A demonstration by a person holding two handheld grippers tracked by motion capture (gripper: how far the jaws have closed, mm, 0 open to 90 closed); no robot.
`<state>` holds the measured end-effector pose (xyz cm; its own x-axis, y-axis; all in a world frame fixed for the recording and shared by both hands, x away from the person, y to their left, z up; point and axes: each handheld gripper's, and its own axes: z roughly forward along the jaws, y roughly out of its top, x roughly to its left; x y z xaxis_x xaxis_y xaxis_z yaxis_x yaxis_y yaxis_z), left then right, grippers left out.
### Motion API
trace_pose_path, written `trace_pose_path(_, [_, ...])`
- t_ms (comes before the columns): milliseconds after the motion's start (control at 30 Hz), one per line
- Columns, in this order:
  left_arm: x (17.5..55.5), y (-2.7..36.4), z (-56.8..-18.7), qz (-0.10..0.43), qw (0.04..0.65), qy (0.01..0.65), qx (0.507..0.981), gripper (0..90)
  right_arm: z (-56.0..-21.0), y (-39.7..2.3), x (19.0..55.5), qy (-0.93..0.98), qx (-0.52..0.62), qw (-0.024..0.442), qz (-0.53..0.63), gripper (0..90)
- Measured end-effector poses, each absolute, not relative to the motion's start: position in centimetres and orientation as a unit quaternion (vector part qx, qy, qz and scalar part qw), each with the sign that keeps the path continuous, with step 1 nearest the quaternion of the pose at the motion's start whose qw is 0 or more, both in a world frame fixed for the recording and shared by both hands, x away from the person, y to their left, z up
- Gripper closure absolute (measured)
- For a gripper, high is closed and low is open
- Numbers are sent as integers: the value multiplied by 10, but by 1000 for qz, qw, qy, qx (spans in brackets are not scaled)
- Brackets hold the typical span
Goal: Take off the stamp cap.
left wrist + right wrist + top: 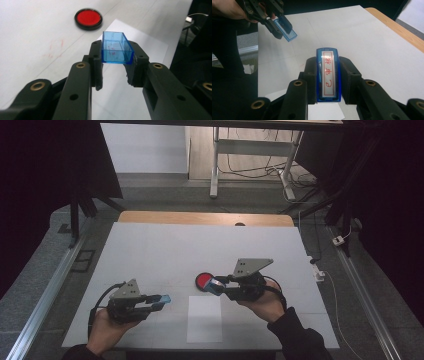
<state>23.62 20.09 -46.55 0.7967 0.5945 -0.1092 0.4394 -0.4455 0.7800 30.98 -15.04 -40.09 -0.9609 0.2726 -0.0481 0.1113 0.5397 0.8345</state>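
Right gripper (327, 75) pinches stamp (329, 75) | left gripper (116, 57) pinches blue cap (116, 48)

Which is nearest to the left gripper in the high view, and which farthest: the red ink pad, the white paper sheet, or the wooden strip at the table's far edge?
From the left gripper:
1. White paper sheet, just to its right, near the front edge.
2. Red ink pad, farther right and back, by the right gripper.
3. Wooden strip, at the table's far edge.

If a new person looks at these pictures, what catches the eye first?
Probably the red ink pad, alone near the middle of the white table. Next, the left gripper clamps a clear blue cap, and the right gripper clamps a blue stamp with red characters.
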Motion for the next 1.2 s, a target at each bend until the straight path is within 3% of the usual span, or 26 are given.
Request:
trace_pose_path(567, [206,238,-474,102,420,371,822,689,-401,-153,310,871,122,99,465,709])
trace_pose_path(1200, [193,256,-480,94,422,400,808,689,-406,-155,314,869,142,98,464,709])
